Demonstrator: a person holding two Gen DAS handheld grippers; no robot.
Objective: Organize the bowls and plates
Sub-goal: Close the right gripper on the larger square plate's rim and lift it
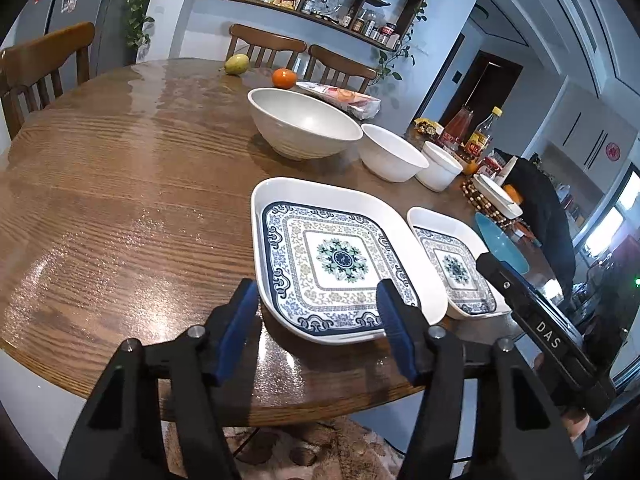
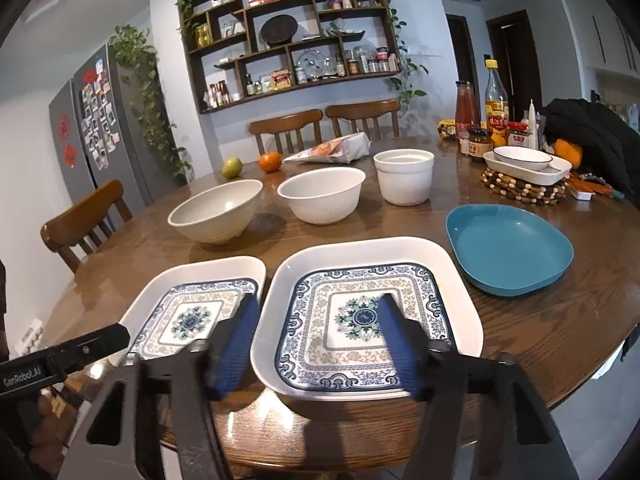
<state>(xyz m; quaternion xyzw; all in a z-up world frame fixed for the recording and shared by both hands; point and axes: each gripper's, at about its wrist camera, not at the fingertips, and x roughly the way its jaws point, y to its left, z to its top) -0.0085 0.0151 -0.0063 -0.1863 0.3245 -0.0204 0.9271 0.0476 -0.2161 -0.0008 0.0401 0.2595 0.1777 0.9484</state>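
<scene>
- The left gripper hangs over the near edge of the wooden table, jaws spread and holding nothing; the near left corner of the large patterned plate lies between its blue fingers.
- The right gripper is spread too, gripping nothing, over the near part of the small patterned plate; its left finger hangs over the gap between the two patterned plates.
- The small patterned plate lies just right of the large one, and the blue plate lies right of it again.
- Farther back, three white bowls stand in a row: the widest bowl on the left, a ribbed bowl in the middle, a straight-walled bowl on the right.
- Far right, a black-rimmed dish sits in a white tray on a beaded trivet.
- Readable writing: "DAS" on the right gripper's body in the left wrist view, "GenRobot.AI" on the left gripper's body in the right wrist view.
- The labels on the sauce bottle and the yellow-capped bottle are too small to read.
</scene>
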